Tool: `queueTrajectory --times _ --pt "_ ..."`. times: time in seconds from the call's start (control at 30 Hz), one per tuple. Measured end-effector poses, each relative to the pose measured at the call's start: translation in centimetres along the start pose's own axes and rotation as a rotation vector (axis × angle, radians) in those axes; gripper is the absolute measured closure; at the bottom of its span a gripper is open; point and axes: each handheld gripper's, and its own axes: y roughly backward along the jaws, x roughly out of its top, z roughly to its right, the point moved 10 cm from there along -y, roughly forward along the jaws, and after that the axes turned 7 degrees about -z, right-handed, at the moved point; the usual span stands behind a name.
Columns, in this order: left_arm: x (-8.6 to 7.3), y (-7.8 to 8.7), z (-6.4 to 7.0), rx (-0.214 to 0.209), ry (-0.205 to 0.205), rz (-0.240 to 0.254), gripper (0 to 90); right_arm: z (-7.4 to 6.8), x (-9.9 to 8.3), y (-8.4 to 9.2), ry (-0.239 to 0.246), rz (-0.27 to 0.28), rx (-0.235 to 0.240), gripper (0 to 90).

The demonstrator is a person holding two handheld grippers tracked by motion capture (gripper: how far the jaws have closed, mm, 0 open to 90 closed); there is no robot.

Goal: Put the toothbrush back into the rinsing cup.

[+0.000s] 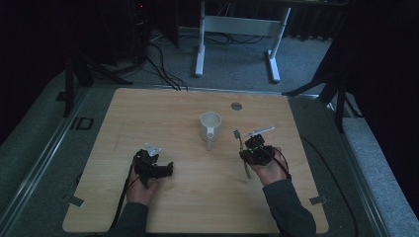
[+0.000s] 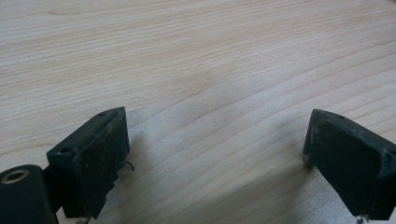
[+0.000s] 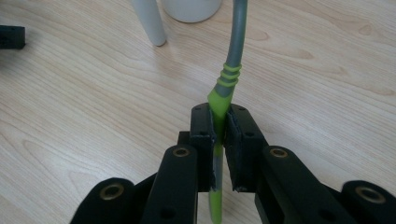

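The right hand-held gripper (image 3: 219, 128) is clenched on a green-and-grey toothbrush (image 3: 229, 74), which lies low over the desk (image 1: 188, 192) just right of the white mug (image 1: 210, 126). The left hand-held gripper (image 2: 215, 149) rests released on bare wood.

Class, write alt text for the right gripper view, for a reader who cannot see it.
The right hand-held gripper is shut on a green and grey toothbrush, its handle running away over a pale wooden table. Beyond it stands a white cup with a long handle.
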Motion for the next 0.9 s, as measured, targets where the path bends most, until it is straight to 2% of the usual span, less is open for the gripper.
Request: queueTrajectory --times 0.2,0.5,0.9 --pt "0.0 0.0 0.0 0.001 0.001 0.000 7.3 0.0 0.4 0.0 -0.004 0.021 0.010 81.7" --pt "0.0 0.0 0.0 0.000 -0.003 0.000 7.3 0.2 1.7 1.0 -0.017 0.095 0.004 81.7" --pt "0.0 0.0 0.1 -0.001 -0.001 -0.001 7.3 0.5 2.5 1.5 -0.036 0.159 0.008 81.7"
